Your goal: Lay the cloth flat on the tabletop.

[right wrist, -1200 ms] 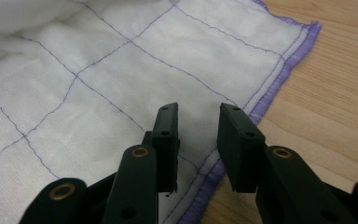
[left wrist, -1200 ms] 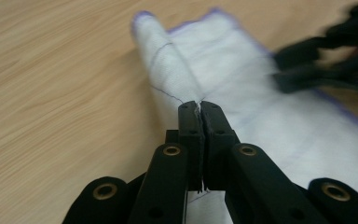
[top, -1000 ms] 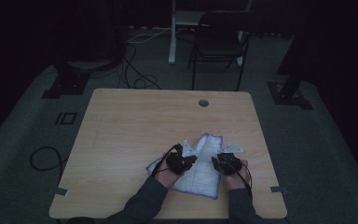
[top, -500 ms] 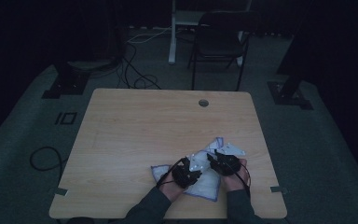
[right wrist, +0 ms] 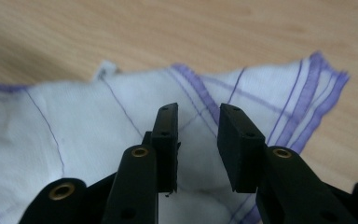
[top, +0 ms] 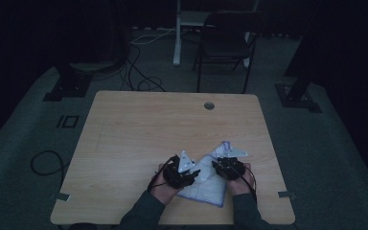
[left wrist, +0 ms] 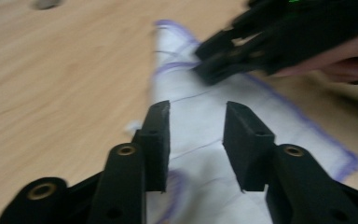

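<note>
Both the left gripper [left wrist: 196, 126] and the right gripper [right wrist: 196, 126] hovered over the white cloth [top: 206, 184] on the surface [top: 139, 129], jaws narrowly parted, holding nothing.

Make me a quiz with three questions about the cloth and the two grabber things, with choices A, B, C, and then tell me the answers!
1. Where does the cloth lie on the table?
A. far edge
B. near edge, between the hands
C. left corner

2. What colour are the cloth's stripes?
A. purple
B. red
C. green

3. How do the left gripper's jaws stand?
A. shut tight
B. clamped on the chair
C. open, with a gap

Answers:
1 B, the high view shows it by the person's side, between both grippers.
2 A, the right gripper view shows purple border lines on white.
3 C, the left gripper view shows cloth through the gap.
</note>
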### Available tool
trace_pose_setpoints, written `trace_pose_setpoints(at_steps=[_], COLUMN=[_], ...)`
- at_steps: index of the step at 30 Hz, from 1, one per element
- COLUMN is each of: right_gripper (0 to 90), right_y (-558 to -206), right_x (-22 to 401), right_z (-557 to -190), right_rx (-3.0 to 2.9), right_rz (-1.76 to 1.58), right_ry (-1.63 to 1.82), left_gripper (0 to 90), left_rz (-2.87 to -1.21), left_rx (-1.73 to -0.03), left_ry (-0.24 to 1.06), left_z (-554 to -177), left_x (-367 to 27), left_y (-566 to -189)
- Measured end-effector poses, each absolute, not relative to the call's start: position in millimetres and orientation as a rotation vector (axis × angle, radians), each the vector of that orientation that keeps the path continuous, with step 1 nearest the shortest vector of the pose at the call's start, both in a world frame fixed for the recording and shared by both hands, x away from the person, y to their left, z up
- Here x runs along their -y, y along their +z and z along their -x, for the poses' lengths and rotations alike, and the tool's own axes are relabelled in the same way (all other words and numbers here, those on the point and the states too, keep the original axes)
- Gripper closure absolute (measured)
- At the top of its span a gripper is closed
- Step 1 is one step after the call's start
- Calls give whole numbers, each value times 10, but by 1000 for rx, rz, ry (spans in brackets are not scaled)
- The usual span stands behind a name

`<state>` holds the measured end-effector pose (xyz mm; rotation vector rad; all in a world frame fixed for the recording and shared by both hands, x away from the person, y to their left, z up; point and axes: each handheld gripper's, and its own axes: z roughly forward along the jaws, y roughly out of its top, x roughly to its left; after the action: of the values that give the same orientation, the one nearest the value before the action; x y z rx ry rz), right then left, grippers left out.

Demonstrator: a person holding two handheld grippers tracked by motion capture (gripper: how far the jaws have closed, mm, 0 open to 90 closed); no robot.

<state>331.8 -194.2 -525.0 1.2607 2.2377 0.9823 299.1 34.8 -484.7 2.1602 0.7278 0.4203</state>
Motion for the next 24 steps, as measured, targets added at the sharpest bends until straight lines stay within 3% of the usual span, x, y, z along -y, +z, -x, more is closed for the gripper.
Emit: trace_pose_setpoints(at_steps=[5, 16, 24], right_gripper=[601, 545, 847], right_y=[-5104, -5112, -5162], right_x=[1861, 1613, 1611], right_z=[-3407, -3765, -3795], right_rx=[-2200, -2317, -2397], right_rz=[-1238, -1280, -1316], right_ry=[1038, 1014, 1001], left_gripper=[575, 581, 602], left_rz=[-2161, -2171, -2196], left_rx=[-848, -903, -904], left_ry=[361, 301, 270], left_z=[-3122, -3070, -2993], left_x=[-536, -647, -695], left_y=[-4965, -5074, -5131])
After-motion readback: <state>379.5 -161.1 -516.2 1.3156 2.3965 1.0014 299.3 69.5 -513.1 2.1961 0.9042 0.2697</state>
